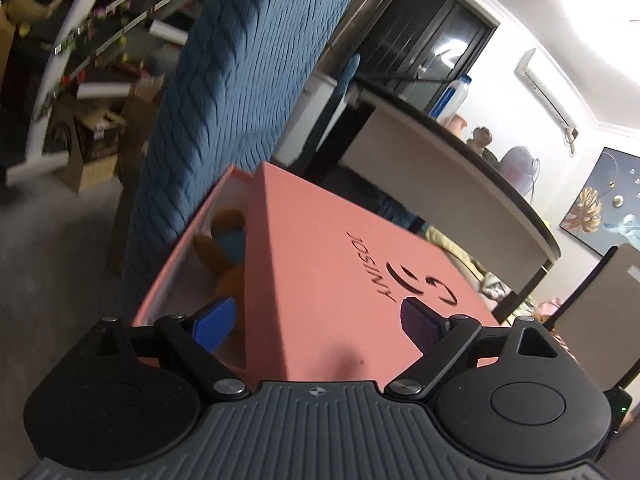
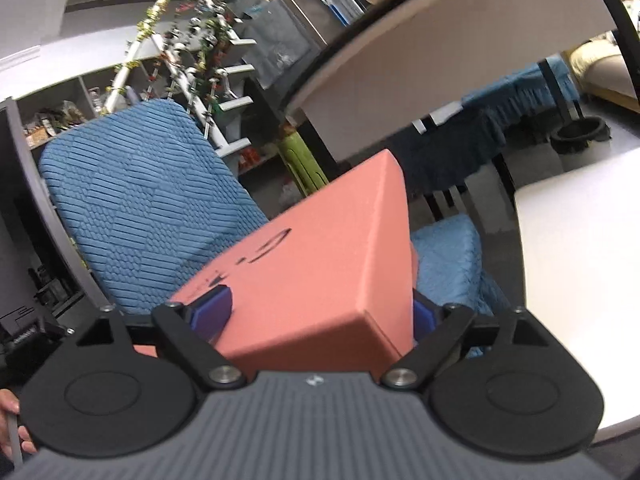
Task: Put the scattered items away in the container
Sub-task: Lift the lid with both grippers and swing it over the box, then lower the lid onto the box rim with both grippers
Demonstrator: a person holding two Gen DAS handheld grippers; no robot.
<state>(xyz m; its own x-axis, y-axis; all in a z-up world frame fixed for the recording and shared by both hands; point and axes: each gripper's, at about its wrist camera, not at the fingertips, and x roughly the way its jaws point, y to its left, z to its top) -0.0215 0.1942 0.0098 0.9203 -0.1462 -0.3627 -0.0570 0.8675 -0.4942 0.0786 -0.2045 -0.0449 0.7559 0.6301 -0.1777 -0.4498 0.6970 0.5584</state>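
Salmon-pink box (image 1: 188,280) sits just ahead of the left tool (image 1: 318,318), brown and blue soft items (image 1: 228,240) inside it. Its pink lid (image 1: 340,280) is tilted over the box, one side raised. Left tool spread wide, one finger inside the box, one over the lid. Right tool (image 2: 316,312) clamps a lid corner, blue chair (image 2: 140,200) behind.

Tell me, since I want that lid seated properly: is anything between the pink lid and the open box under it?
Nothing visible blocks it. The pink lid sits askew over the box, leaving a gap showing an orange-and-blue item inside, below the rim.
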